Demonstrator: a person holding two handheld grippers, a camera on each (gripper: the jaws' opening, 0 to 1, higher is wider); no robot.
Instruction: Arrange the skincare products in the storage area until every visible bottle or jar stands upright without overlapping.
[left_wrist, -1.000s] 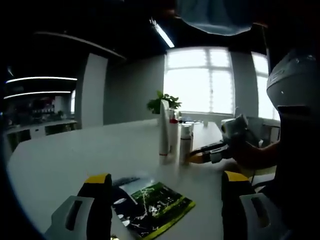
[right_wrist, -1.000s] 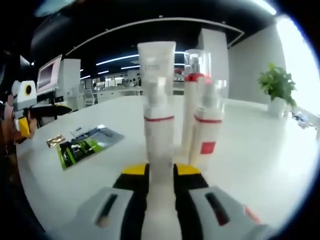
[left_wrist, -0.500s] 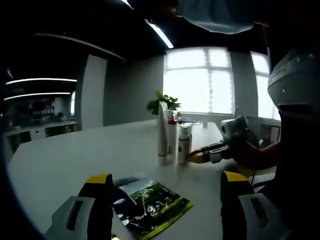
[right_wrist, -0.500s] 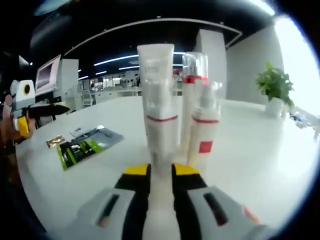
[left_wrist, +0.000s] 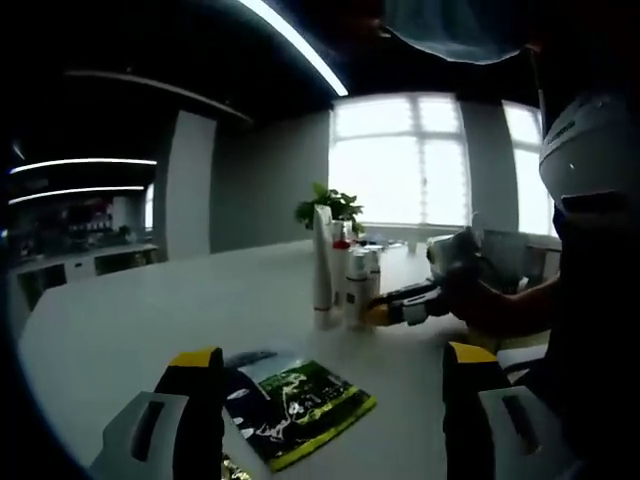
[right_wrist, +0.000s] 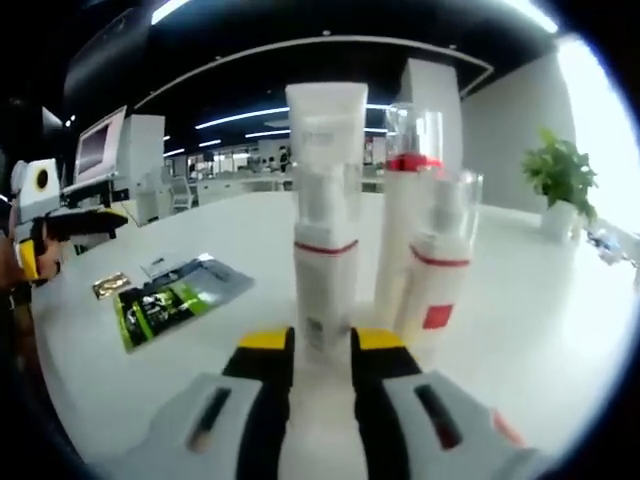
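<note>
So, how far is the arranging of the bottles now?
Mostly done, it seems. Done: three bottles stand upright, close together on the table: the tube, the red-collared bottle and the pump bottle. In hand: the right gripper is shut on a fourth bottle. Left: release it. The left gripper is open.

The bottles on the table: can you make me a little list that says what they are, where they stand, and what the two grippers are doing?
table: white, bottles grouped on it
pump bottle: upright, between the right gripper's jaws
tall tube: upright, right behind the pump bottle
red-collared bottle: upright, clear cap
square-label bottle: upright, in front of the red-collared bottle
right gripper: jaws close on the pump bottle's base
left gripper: jaws wide apart, nothing between them, above a green packet
plant: far side of the table
</note>
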